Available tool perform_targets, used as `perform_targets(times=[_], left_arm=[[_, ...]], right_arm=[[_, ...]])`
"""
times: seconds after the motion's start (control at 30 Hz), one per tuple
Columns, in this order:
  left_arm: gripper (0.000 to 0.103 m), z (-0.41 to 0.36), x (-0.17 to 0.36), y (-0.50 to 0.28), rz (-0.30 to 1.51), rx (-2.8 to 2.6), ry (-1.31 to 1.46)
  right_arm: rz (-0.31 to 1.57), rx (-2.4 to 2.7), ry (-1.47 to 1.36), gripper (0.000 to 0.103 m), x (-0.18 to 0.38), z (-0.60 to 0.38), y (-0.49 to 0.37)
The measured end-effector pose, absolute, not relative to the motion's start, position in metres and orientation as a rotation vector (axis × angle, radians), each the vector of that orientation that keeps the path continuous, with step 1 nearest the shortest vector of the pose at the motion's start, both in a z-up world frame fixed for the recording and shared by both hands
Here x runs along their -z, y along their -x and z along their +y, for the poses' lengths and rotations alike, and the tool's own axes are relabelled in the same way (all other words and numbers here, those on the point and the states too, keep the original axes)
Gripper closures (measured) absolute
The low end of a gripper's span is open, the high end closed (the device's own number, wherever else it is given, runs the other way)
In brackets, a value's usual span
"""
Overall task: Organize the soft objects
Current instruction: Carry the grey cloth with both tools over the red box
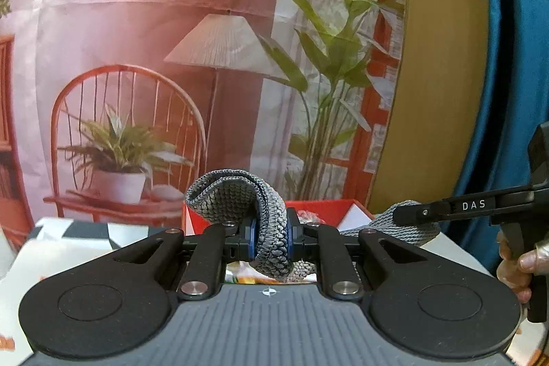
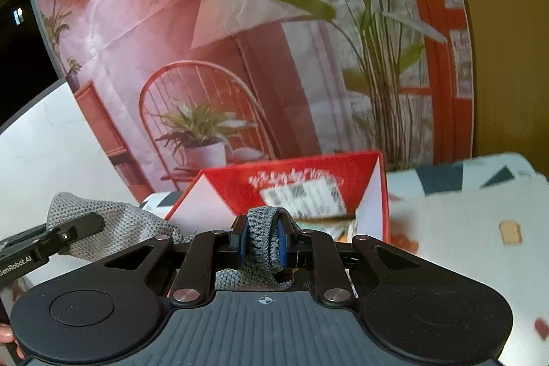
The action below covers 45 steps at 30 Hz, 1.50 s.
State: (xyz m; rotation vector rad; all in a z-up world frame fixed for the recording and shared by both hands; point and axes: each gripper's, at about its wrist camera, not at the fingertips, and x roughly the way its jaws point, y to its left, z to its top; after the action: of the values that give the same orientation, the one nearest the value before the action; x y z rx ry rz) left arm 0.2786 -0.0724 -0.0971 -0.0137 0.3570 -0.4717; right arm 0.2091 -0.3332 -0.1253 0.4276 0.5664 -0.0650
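Observation:
A grey knitted cloth (image 1: pixel 240 191) hangs between both grippers above the table. My left gripper (image 1: pixel 270 237) is shut on one bunched edge of it, the fabric folding up and over the blue pads. In the right wrist view my right gripper (image 2: pixel 262 240) is shut on another edge of the grey knitted cloth (image 2: pixel 260 228). The cloth's other end (image 2: pixel 113 225) stretches away to the left, where the left gripper's finger (image 2: pixel 73 230) pinches it. In the left wrist view the right gripper's finger (image 1: pixel 446 206) clamps the cloth at the right.
An open red box (image 2: pixel 308 174) with white side flaps stands just beyond the grippers on a patterned tablecloth (image 2: pixel 480 201). A printed backdrop (image 1: pixel 137 40) of a room with chair, lamp and plants hangs behind. A person's hand (image 1: pixel 514 266) holds the right gripper's handle.

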Motion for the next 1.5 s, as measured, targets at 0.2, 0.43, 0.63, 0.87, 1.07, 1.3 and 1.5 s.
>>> perform_targets(times=[0.2, 0.43, 0.63, 0.87, 1.07, 1.3, 1.5], left_arm=[[0.086, -0.088, 0.1, -0.32, 0.358, 0.427, -0.006], [0.086, -0.105, 0.122, -0.372, 0.451, 0.423, -0.038], [0.086, -0.115, 0.152, -0.396, 0.609, 0.487, -0.086], [0.086, -0.119, 0.171, -0.402, 0.706, 0.541, -0.092], [0.062, -0.119, 0.162, -0.398, 0.673, 0.522, -0.122], [0.038, -0.106, 0.131, -0.379, 0.582, 0.484, -0.125], [0.033, -0.092, 0.109, -0.353, 0.516, 0.462, -0.124]], right_arm=[[0.568, 0.102, -0.366, 0.087, 0.132, -0.34, -0.251], [0.625, 0.118, -0.25, 0.087, 0.156, -0.339, -0.303], [0.742, 0.11, -0.206, 0.087, 0.189, -0.332, -0.333], [0.831, 0.097, -0.212, 0.087, 0.207, -0.33, -0.339], [0.82, 0.124, -0.214, 0.078, 0.202, -0.332, -0.335], [0.703, 0.176, -0.222, 0.063, 0.172, -0.336, -0.309], [0.646, 0.184, -0.238, 0.062, 0.153, -0.334, -0.281]])
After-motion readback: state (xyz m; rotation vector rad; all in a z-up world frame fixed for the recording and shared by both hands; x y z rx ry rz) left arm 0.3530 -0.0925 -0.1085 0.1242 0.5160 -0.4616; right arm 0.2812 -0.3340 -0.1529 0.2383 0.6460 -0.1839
